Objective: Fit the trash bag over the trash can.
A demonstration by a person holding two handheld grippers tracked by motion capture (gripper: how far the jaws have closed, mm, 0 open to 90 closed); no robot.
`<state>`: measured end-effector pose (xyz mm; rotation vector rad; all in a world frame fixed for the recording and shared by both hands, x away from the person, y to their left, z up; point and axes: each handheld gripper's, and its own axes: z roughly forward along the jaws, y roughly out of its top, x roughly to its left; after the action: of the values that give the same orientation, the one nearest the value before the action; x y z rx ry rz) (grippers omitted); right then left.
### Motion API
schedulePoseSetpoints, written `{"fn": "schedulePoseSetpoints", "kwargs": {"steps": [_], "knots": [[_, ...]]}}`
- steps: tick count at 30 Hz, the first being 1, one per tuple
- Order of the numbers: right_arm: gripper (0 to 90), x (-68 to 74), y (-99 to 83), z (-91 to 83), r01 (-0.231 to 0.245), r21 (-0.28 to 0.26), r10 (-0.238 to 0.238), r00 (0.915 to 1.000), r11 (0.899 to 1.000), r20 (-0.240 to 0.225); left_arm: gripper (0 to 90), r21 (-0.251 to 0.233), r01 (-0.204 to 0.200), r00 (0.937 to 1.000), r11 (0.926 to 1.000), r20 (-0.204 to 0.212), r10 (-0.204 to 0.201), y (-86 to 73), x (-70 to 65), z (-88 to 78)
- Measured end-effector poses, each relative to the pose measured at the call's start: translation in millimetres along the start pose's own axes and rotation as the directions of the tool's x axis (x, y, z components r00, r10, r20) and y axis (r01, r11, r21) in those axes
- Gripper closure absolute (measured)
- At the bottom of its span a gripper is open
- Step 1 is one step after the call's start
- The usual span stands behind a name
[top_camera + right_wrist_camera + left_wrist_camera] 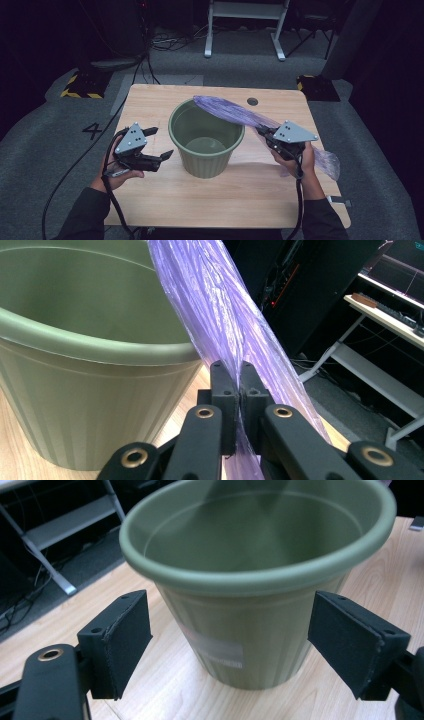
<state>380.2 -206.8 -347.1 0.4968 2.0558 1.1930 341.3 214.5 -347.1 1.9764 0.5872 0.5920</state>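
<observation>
High view: green plastic bucket stands upright at the middle of the wooden table. Left gripper is held left of the bucket, jaws spread, clear of it. Right gripper is clamped on a purple plastic bag, which stretches from the bucket's far rim past the right hand toward the table's right edge.

Left gripper view: both pads stand wide apart either side of the bucket wall, not touching it.

Right gripper view: jaws are pressed together on the twisted bag, just beside the bucket rim.
</observation>
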Motion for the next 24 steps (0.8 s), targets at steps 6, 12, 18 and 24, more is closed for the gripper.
{"fn": "schedulePoseSetpoints", "kwargs": {"steps": [6, 12, 18, 24], "knots": [[89.0, 5.2, 5.0, 1.4, 0.035, 0.005, -0.035, 0.9992, 0.999, -0.017, 16.3, -0.014, -0.019, 0.9998, 0.9997, 0.008, 0.019, 16.8, 0.3, 1.3], [88.8, 8.3, 9.5, 4.6, 0.049, 0.013, -0.049, 0.9982, 0.999, -0.034, 16.2, -0.041, -0.032, 0.9994, 0.9987, 0.009, 0.032, 31.2, 2.0, 6.0], [88.6, 11.0, 14.6, 6.7, 0.052, 0.008, -0.052, 0.9963, 0.999, -0.068, 16.6, -0.063, -0.06, 0.9982, 0.9962, -0.003, 0.06, 53.5, 0.1, 13.7], [88.5, 13.3, 17.4, 8.4, 0.076, 0.03, -0.074, 0.9944, 0.997, -0.076, 16.7, -0.084, -0.104, 0.9943, 0.991, 0.016, 0.105, 78.7, -8.0, 23.9]]}}
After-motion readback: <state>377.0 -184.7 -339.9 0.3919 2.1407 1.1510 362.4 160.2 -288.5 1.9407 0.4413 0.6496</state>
